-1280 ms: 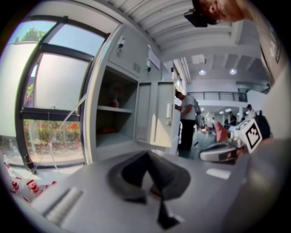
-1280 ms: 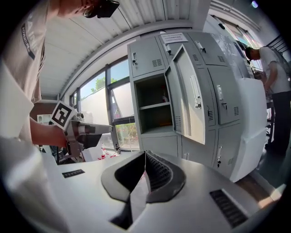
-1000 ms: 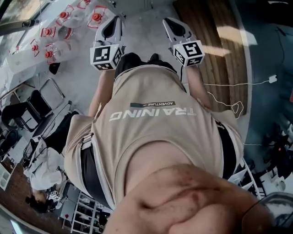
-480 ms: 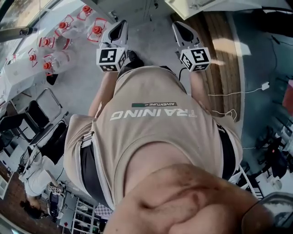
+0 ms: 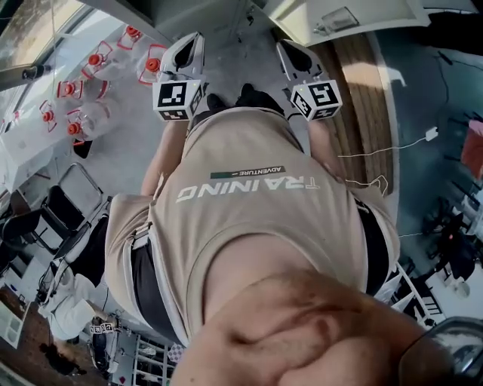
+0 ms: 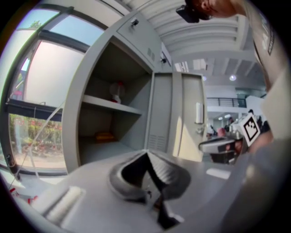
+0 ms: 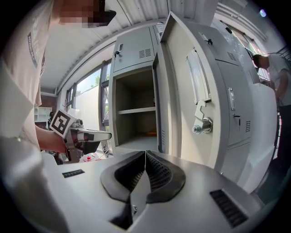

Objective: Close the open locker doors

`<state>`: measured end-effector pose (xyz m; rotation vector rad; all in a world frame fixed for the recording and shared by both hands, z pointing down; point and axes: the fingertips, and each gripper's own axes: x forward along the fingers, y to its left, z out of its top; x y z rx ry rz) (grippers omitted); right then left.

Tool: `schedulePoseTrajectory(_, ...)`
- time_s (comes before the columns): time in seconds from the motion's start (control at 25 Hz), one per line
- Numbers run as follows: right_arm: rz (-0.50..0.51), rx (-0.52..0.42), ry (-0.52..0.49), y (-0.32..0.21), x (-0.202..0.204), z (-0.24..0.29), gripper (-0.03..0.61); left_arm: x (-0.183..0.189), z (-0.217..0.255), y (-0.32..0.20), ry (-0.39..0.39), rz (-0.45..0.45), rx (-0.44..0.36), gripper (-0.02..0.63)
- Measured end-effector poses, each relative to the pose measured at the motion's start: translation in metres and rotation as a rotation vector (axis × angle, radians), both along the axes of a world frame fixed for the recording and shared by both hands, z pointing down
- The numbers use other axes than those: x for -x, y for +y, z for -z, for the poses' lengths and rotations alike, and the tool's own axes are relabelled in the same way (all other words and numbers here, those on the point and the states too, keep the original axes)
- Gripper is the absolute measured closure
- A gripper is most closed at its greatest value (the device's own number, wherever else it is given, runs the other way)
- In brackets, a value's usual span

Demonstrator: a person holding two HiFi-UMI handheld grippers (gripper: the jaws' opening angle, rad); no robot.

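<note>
A grey locker [image 7: 135, 113] stands open ahead, with a shelf inside and a small orange thing [image 6: 104, 135] on its floor. Its door [image 7: 191, 91] swings out to the right, its latch [image 7: 202, 124] facing me. In the head view the door's top edge [image 5: 339, 19] shows at the upper right. My left gripper [image 6: 148, 154] is shut and empty, short of the compartment. My right gripper [image 7: 145, 152] is also shut and empty, short of the door. Both the left gripper [image 5: 189, 47] and the right gripper [image 5: 290, 51] are held side by side in front of my chest.
Several water jugs with red caps [image 5: 90, 64] stand on the floor at the left. Folding chairs [image 5: 45, 200] are behind me on the left. A wooden floor strip [image 5: 362, 98] and a white cable [image 5: 377, 147] lie at the right. A person [image 7: 273, 73] stands by the lockers farther right.
I have moved closer to the locker; its open door has come into the top of the head view. Both grippers stay shut and side by side.
</note>
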<state>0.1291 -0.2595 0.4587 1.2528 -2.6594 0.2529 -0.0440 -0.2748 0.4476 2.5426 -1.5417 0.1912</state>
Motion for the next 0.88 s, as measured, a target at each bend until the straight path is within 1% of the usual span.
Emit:
schedulePoseTrajectory(0.16,0.05,-0.012,-0.012,-0.013,0.0,0.004,0.563,-0.001,0.002,-0.008,-0.007,0.047,0.016,0.614)
schedulePoseTrajectory(0.28,0.091,-0.031,-0.008,-0.014,-0.007,0.013,0.563,-0.007,0.001,-0.009,-0.015,0.059,0.031,0.614)
schedulePoseTrajectory(0.4,0.14,-0.032,0.02,-0.006,-0.017,0.014,0.563,-0.017,-0.007,-0.014,-0.023,0.067,0.056,0.614)
schedulePoseTrajectory(0.52,0.176,-0.026,0.047,0.006,-0.033,0.012,0.563,-0.034,-0.009,-0.017,-0.016,0.06,0.055,0.614)
schedulePoseTrajectory(0.64,0.159,-0.017,0.056,0.015,-0.057,0.009,0.563,-0.054,-0.009,-0.016,-0.012,0.034,0.05,0.614)
schedulePoseTrajectory(0.76,0.112,-0.015,0.055,0.016,-0.085,0.008,0.563,-0.078,-0.008,-0.012,-0.017,-0.004,0.048,0.614)
schedulePoseTrajectory(0.88,0.064,-0.036,0.054,0.008,-0.105,0.009,0.563,-0.096,-0.008,-0.012,-0.021,-0.028,0.043,0.614)
